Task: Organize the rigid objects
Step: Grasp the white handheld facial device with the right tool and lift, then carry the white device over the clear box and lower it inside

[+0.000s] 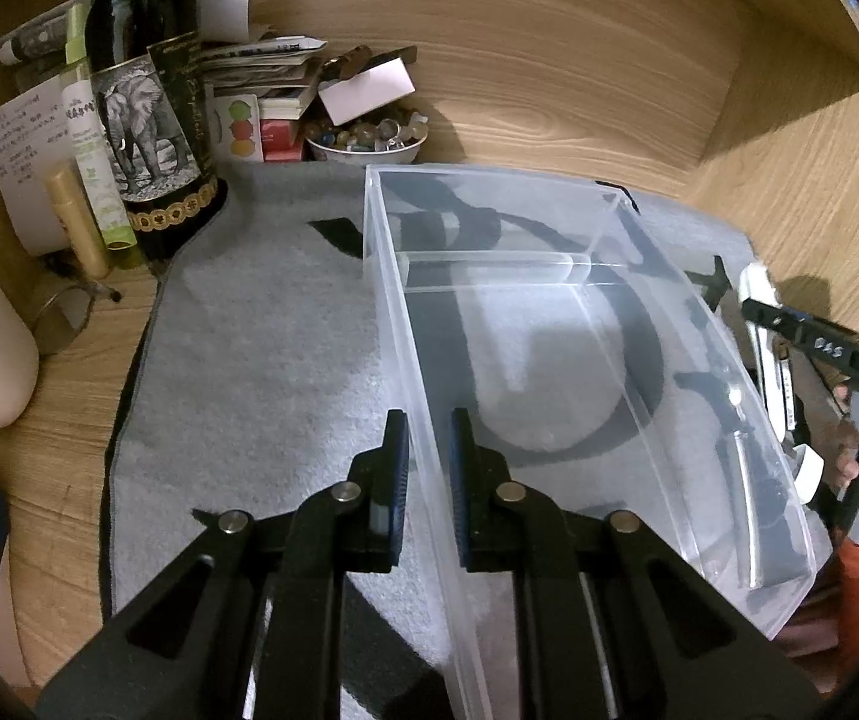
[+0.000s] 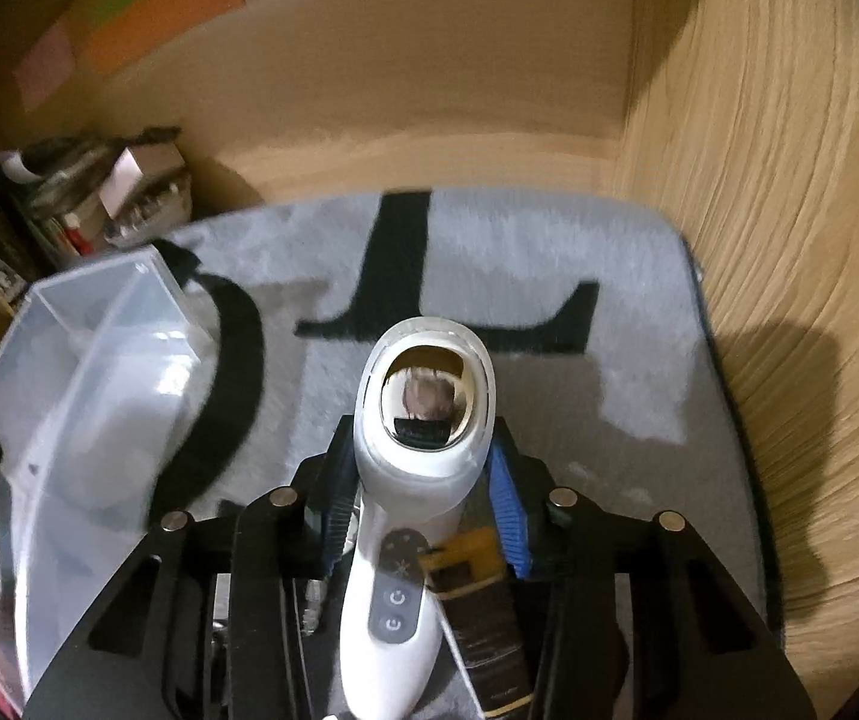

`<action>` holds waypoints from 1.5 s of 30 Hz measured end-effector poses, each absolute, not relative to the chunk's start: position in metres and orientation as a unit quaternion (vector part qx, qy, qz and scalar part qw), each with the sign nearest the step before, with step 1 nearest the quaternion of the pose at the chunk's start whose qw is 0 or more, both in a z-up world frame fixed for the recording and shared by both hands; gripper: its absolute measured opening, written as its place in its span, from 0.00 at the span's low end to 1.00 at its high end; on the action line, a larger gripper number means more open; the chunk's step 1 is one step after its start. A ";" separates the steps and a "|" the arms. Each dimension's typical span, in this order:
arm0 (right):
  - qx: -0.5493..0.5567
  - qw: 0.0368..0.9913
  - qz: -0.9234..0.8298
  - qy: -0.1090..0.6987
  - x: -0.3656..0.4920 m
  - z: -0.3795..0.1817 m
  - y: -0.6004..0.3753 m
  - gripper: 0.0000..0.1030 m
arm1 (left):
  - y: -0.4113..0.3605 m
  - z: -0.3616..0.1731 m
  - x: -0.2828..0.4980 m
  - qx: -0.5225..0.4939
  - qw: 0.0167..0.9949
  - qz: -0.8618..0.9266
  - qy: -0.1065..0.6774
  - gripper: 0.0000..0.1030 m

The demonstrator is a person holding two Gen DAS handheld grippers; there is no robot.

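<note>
My left gripper [image 1: 429,462] is shut on the left wall of a clear plastic bin [image 1: 405,300], one finger inside and one outside. The bin stands empty on a grey mat [image 1: 249,330] and shows at the left of the right wrist view [image 2: 87,360]. My right gripper [image 2: 423,438] is shut on a white handheld device [image 2: 423,462] with a round mirrored head and grey buttons on its handle. A black and gold box [image 2: 477,612] lies beside the handle, against the right finger. In the left wrist view the device [image 1: 756,294] sits just past the bin's right wall.
A dark bottle [image 1: 147,120] with an elephant label, tubes, stacked papers and a bowl of beads [image 1: 369,141] crowd the back left corner. Wooden walls [image 2: 789,240] close the back and right. A hand [image 1: 849,456] with an orange sleeve holds the right gripper.
</note>
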State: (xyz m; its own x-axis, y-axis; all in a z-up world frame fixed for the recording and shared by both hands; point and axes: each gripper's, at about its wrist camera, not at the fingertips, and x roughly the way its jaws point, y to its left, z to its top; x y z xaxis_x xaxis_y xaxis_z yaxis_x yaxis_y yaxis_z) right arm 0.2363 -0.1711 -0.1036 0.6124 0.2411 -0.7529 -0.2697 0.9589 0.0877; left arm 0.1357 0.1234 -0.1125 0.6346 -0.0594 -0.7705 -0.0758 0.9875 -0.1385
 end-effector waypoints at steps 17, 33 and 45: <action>-0.022 0.936 0.188 0.295 0.193 -0.022 -0.144 0.36 | 0.123 -0.113 0.136 -0.080 0.901 0.010 0.427 0.11; -0.058 0.913 0.296 0.275 0.173 -0.002 -0.058 0.36 | 0.124 -0.113 0.135 -0.079 0.905 0.011 0.418 0.11; -0.122 0.870 0.324 0.352 0.182 -0.052 0.000 0.36 | 0.124 -0.113 0.135 -0.074 0.908 0.005 0.413 0.11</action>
State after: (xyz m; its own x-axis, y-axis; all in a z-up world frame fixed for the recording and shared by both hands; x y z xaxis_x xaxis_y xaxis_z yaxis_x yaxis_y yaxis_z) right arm 0.1825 0.0005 -0.0518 0.5418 0.4781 -0.6913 -0.6493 0.7603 0.0169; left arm 0.1348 0.1238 -0.1131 0.6590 -0.0522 -0.7504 -0.0702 0.9890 -0.1305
